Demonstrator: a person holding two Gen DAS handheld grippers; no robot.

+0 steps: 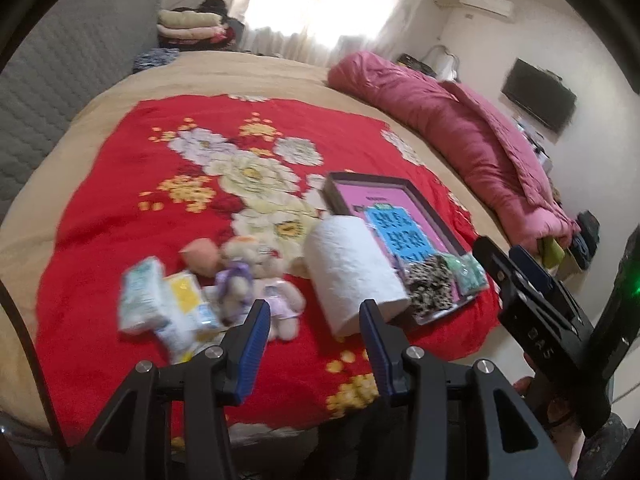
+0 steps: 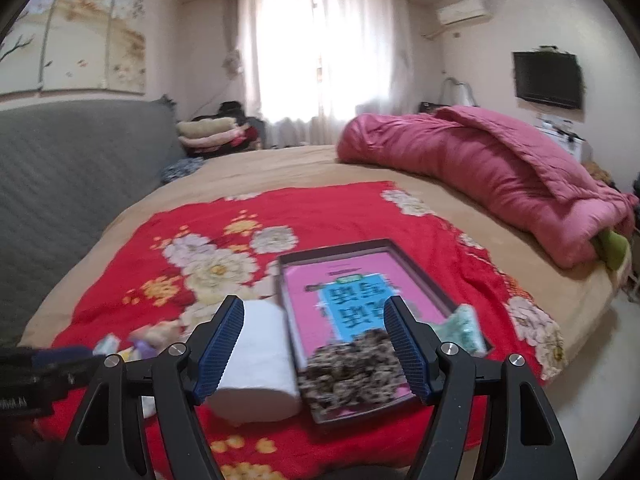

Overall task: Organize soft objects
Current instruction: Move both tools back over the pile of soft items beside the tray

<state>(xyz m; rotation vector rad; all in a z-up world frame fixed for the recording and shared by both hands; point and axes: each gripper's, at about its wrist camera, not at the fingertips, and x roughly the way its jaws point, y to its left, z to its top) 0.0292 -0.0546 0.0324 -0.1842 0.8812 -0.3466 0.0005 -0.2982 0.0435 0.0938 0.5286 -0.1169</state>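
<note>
A shallow dark tray [image 1: 424, 200] with a pink and blue lining lies on the red floral blanket [image 1: 132, 184]. In it sit a black-and-white patterned cloth [image 1: 430, 282] and a green packet [image 1: 468, 274]. A white toilet roll [image 1: 352, 272] lies left of the tray. Small plush bears [image 1: 260, 280], a peach soft ball [image 1: 202, 256] and tissue packs [image 1: 160, 300] lie further left. My left gripper [image 1: 314, 316] is open and empty above the blanket's front. My right gripper [image 2: 316, 320] is open and empty over the roll [image 2: 256, 360] and the patterned cloth [image 2: 352, 368], above the tray [image 2: 424, 276].
A rolled pink quilt [image 2: 480, 176] lies along the bed's right side. A grey padded headboard [image 2: 60, 184] is on the left. Folded bedding [image 2: 208, 132] is stacked by the window. The right gripper's body [image 1: 536, 300] shows in the left wrist view.
</note>
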